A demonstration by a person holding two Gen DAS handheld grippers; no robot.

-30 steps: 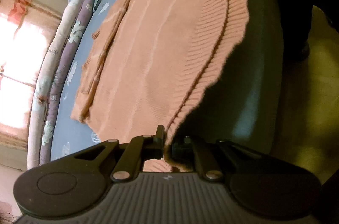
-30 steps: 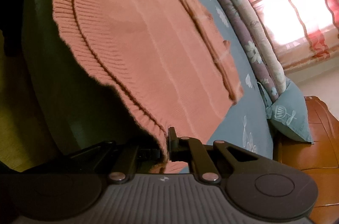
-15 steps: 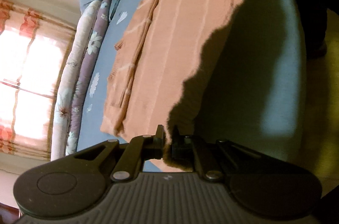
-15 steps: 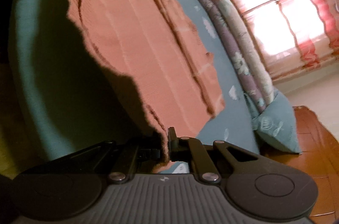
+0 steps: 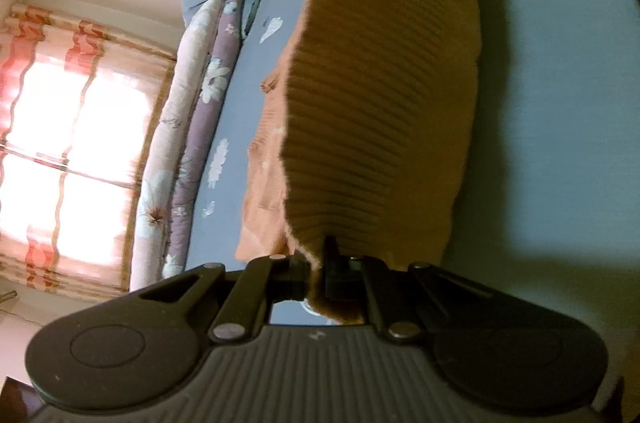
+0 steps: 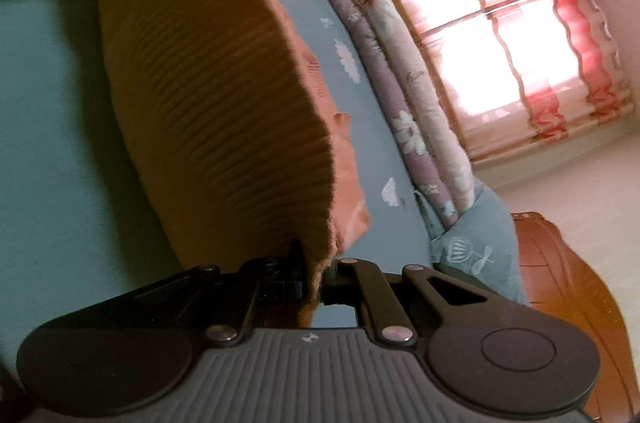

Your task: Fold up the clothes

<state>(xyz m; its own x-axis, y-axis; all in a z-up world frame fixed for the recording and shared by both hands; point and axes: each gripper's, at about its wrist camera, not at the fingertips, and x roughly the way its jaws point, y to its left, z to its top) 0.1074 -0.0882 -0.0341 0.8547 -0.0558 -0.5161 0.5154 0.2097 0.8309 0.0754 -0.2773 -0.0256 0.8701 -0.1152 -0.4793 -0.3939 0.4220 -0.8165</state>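
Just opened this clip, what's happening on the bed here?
A person is folding an orange knit sweater on a blue bedsheet. The left gripper and the right gripper are each shut on a corner of its ribbed hem, which is lifted off the sheet and held over the part of the sweater that lies flat. The fold is not yet laid down.
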